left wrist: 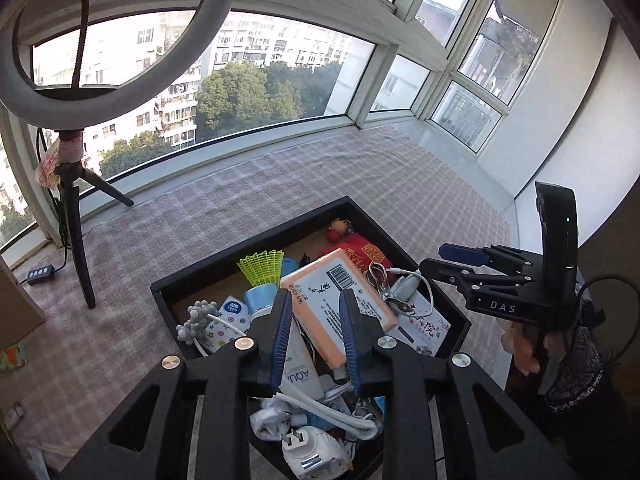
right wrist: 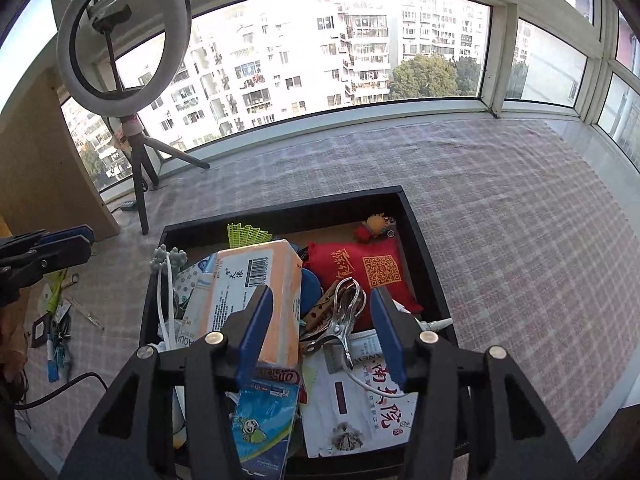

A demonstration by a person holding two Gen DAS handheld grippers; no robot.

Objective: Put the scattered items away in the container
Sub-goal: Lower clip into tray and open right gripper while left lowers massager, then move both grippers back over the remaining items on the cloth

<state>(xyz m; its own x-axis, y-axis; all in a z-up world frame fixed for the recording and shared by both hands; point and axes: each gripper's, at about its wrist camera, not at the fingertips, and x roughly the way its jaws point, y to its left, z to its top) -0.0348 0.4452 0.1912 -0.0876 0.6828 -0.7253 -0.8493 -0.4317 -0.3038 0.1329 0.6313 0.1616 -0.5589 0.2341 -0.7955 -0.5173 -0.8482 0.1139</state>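
Note:
A black box (left wrist: 256, 236) (right wrist: 280, 210) on the checked cloth is piled with items. An orange tissue pack (left wrist: 340, 292) (right wrist: 256, 280) lies on top. Around it are a red pouch (right wrist: 360, 272), a yellow-green shuttlecock (left wrist: 264, 266), a metal clip (right wrist: 344, 312) and a white plug (left wrist: 312, 452). My left gripper (left wrist: 316, 332) hovers over the pack, its blue pads apart and not pressing on it. My right gripper (right wrist: 320, 328) stands open above the clip, holding nothing. The right gripper (left wrist: 460, 256) also shows at the box's right side, and the left gripper (right wrist: 60, 244) at the far left.
A ring light on a tripod (left wrist: 76, 220) (right wrist: 140, 172) stands at the back left by the window. Small loose items (right wrist: 56, 320) lie on the cloth left of the box. A wooden board (right wrist: 36, 184) leans at the left. A hand (left wrist: 524, 350) holds the right gripper.

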